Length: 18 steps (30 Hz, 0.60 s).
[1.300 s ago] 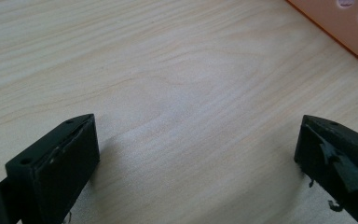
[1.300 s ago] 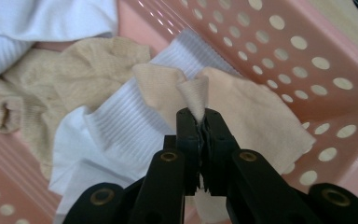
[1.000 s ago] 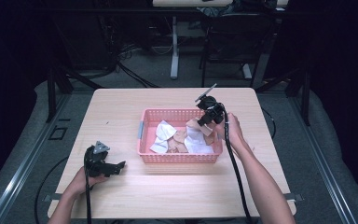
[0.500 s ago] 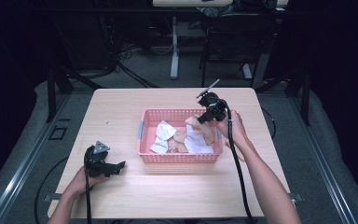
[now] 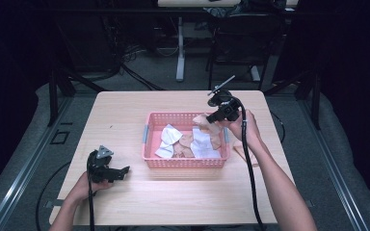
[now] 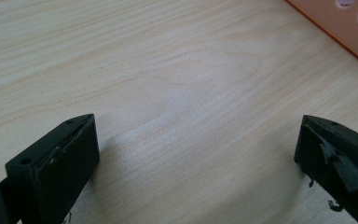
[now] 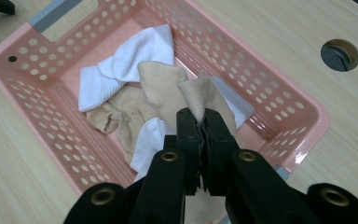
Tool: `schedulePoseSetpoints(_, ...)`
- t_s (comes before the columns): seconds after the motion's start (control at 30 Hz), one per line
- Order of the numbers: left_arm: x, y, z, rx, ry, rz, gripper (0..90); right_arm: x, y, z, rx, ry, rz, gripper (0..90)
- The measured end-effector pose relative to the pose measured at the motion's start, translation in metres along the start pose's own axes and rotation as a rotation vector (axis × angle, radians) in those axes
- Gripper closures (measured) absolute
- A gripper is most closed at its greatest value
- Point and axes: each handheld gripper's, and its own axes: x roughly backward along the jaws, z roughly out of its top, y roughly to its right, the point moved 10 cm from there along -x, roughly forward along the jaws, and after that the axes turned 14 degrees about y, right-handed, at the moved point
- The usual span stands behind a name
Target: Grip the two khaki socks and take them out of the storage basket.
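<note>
Centrally, a light wooden table (image 5: 125, 202) carries a pink perforated basket (image 5: 150, 144) holding white socks (image 7: 126, 65) and beige socks (image 7: 116, 116). Right gripper (image 5: 213, 118), over the basket's right end near the table's right edge: jaws pinched tight on a beige sock (image 7: 193, 95), whose lower end hangs into the basket. Left gripper (image 5: 121, 171), near the table's front left corner: jaws spread wide, holding nothing, low over bare wood.

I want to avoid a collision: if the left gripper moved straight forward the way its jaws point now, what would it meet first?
Probably the pink basket. The left gripper, open and empty, points along bare table toward its near wall; depth is hard to judge.
</note>
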Motion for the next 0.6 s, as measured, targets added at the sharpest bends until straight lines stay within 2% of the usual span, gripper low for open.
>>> schedulePoseSetpoints(0.33, 0.000, 0.000, 0.000, 0.000, 0.000, 0.000, 0.0, 0.015, -0.006, 0.010, 0.017, -0.001, 0.012, 86.9)
schedulePoseSetpoints(0.6, 0.000, 0.000, 0.000, 0.000, 0.000, 0.000, 0.0, 0.031, -0.008, 0.015, 0.022, 0.032, 0.020, 86.9)
